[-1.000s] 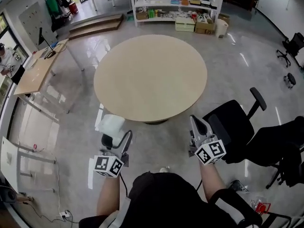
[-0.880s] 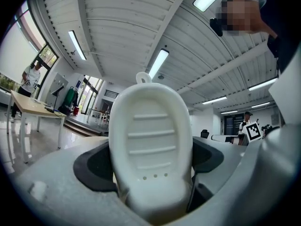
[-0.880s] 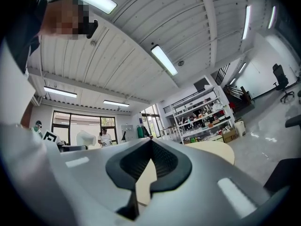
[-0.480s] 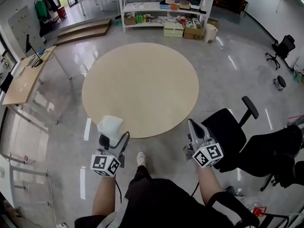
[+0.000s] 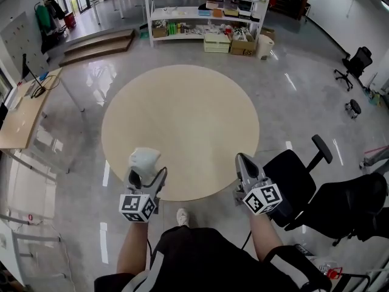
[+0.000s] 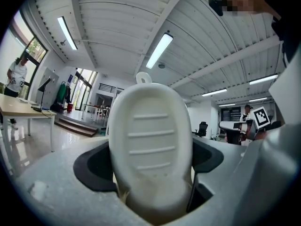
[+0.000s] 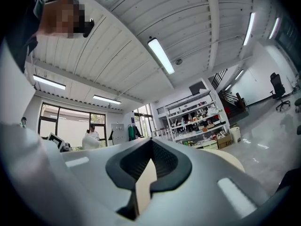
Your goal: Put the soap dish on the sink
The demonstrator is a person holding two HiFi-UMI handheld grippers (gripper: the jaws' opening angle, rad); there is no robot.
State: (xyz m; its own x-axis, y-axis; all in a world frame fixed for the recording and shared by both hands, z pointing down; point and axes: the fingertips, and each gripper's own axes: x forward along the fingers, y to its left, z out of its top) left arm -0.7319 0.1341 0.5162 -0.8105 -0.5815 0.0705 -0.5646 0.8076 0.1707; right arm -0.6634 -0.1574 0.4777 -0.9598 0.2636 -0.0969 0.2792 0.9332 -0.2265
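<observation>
A white oval soap dish (image 5: 144,159) with a ribbed face sticks up from my left gripper (image 5: 146,173), which is shut on it. In the left gripper view the soap dish (image 6: 150,140) fills the middle, clamped low down by the left gripper (image 6: 153,192). My right gripper (image 5: 243,164) is held level beside it, shut with nothing in it; the right gripper (image 7: 146,173) shows only a thin slit between its pads. Both tips hover at the near edge of a round beige table (image 5: 182,114). No sink is in view.
Black office chairs (image 5: 298,175) stand close on the right, with more (image 5: 355,59) further off. Stocked white shelves (image 5: 200,11) line the back. A wooden desk (image 5: 24,114) is at the left, and steps (image 5: 100,44) lie behind it. A shoe (image 5: 182,216) shows below.
The person has walked forward: the round table has come nearer and both grippers now reach its near edge. The left gripper's hold on the soap dish is unchanged.
</observation>
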